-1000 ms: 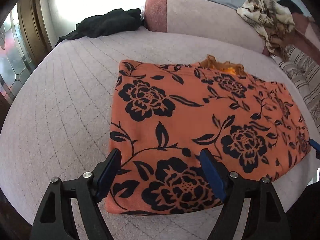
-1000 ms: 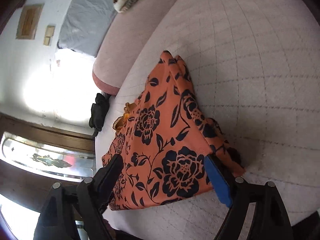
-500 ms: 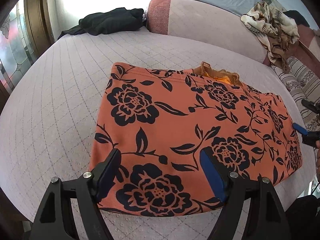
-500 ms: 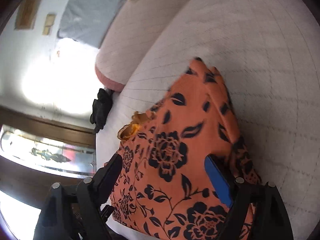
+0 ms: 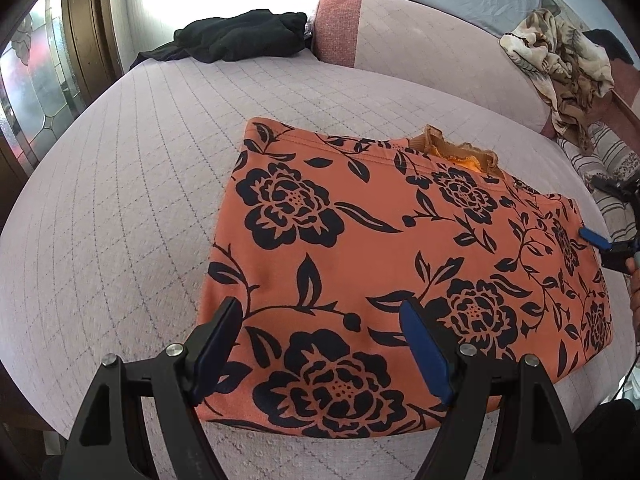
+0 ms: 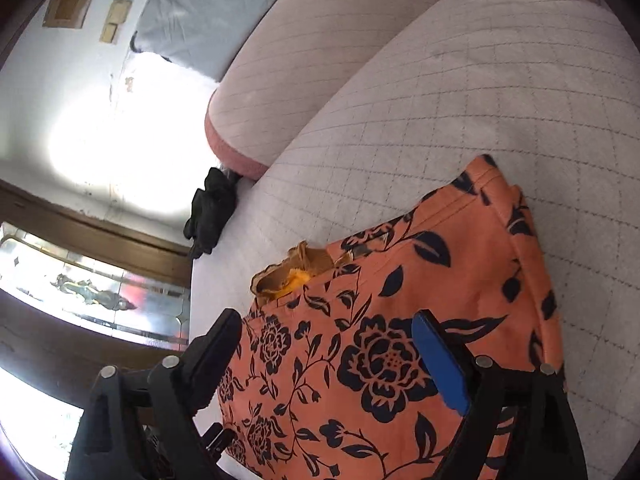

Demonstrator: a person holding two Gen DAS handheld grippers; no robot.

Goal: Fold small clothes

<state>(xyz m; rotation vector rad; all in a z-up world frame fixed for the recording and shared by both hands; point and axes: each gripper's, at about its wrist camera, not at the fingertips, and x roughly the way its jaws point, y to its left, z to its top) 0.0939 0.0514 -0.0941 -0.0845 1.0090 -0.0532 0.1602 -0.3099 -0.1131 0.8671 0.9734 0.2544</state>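
Note:
An orange garment with a black flower print (image 5: 400, 248) lies flat and folded on the quilted pale sofa seat (image 5: 120, 200). A tan and yellow lining peeks out at its far edge (image 5: 460, 152). My left gripper (image 5: 324, 344) is open and empty, hovering over the garment's near edge. My right gripper (image 6: 332, 352) is open and empty over the garment (image 6: 400, 320) at its right end; it also shows at the right edge of the left wrist view (image 5: 600, 240).
A black garment (image 5: 240, 40) lies at the far left of the seat. The sofa's back cushion (image 5: 420, 48) runs behind. A crumpled patterned cloth (image 5: 560, 56) hangs over the back at the right. A striped cushion (image 5: 600, 152) is at the right.
The right end of the garment, earlier raised in a peak, now lies flat. My left gripper has drawn back a little. The right gripper has moved over the garment.

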